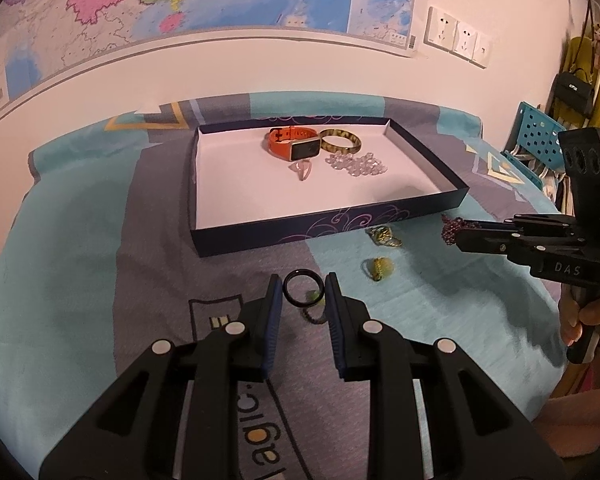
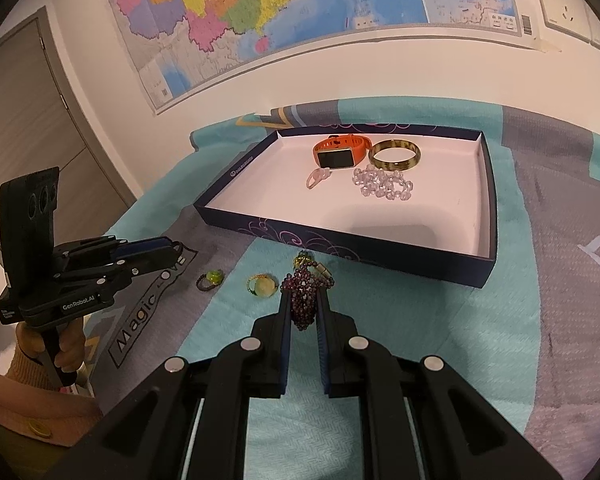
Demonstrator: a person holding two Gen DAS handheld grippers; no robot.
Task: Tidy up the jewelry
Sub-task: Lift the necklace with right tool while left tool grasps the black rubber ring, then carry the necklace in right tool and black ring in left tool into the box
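Quilted bedspread (image 1: 80, 240): left gripper (image 1: 302, 292) clasps a black ring (image 1: 303, 291); right gripper (image 2: 304, 304) pinches a purple bead bracelet (image 2: 302, 300), both apparently bound for the box tray (image 2: 340, 248).

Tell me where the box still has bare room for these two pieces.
Free: the box's near half, from the front wall up to the clear bead bracelet, and the left side beside the orange watch. Crowded: the far middle, where the watch, amber bangle, beads and pink pendant cluster.
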